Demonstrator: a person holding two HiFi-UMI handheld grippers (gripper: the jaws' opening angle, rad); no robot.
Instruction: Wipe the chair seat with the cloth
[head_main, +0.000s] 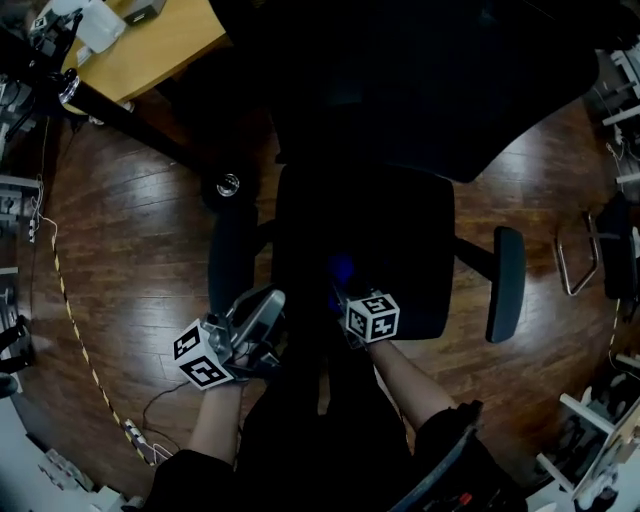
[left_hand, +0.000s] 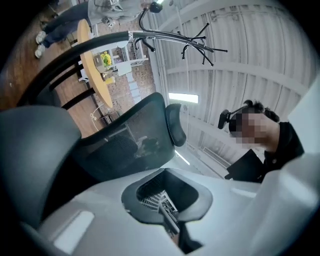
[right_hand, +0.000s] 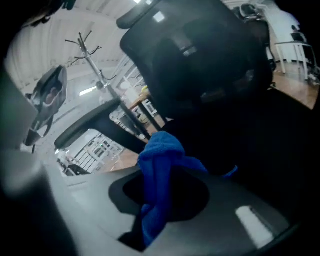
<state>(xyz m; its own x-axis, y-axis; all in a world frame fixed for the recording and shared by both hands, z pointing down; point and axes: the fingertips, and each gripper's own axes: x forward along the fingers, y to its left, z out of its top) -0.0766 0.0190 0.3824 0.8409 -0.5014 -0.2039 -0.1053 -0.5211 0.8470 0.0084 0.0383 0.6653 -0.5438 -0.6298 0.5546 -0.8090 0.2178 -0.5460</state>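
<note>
Wipe beginning: right gripper (head_main: 341, 292), clamped on blue cloth (right_hand: 159, 162) at chair seat's (head_main: 405, 250) six o'clock, should sweep toward twelve; left gripper (head_main: 268, 305) closed, empty.

Chair seat (head_main: 400, 250) too dark for surface detail, cloth (head_main: 342, 268) seemingly 1 dim blue patch

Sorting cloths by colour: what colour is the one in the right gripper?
Blue cloth, clearest in the right gripper view.
</note>
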